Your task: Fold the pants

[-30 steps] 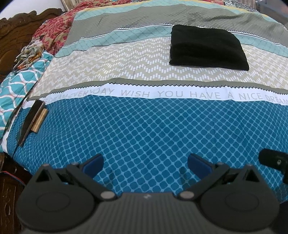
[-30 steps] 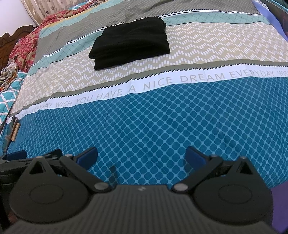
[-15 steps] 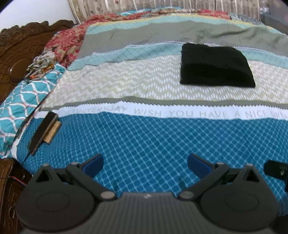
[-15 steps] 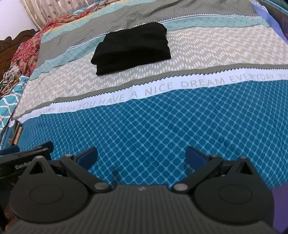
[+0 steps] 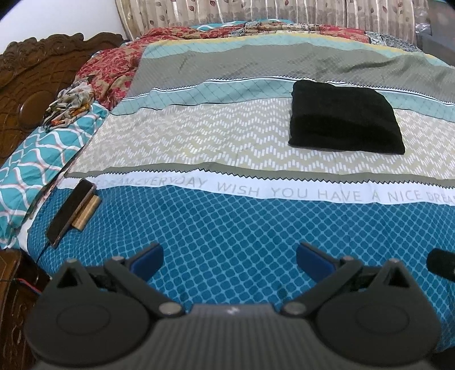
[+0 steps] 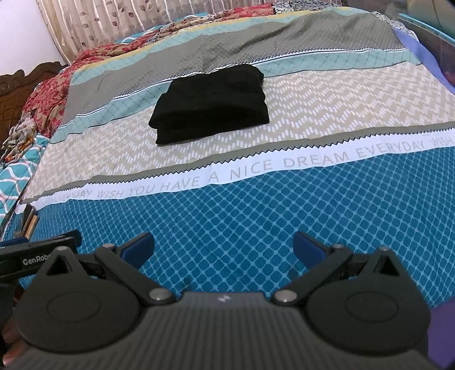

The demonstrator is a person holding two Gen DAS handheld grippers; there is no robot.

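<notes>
Ahead, black pants (image 5: 345, 118) (image 6: 212, 104), already folded into a thick rectangular stack on the beige zigzag band of the bedspread (image 5: 227, 227) (image 6: 256, 205). Lay well beyond both grippers, touched by neither. Sat ahead and to the right of the left gripper (image 5: 229, 257); ahead and slightly left of the right gripper (image 6: 223, 246). Left gripper: blue-padded fingers spread wide, nothing held between them, hovering over the blue diamond-patterned part of the spread. Right gripper: likewise spread wide and holding nothing, over the same blue part. Between grippers and pants, a white lettered strip across the spread. Off to the left of the left gripper, near the bed's edge, a dark phone (image 5: 71, 212) lying partly on a small tan object (image 5: 86, 213). Farther left, a teal wavy-patterned pillow (image 5: 37, 159) with a crumpled floral cloth (image 5: 71, 106) beside it, and a carved wooden headboard (image 5: 37, 82). At the far side, leaf-print curtains (image 5: 256, 11).
</notes>
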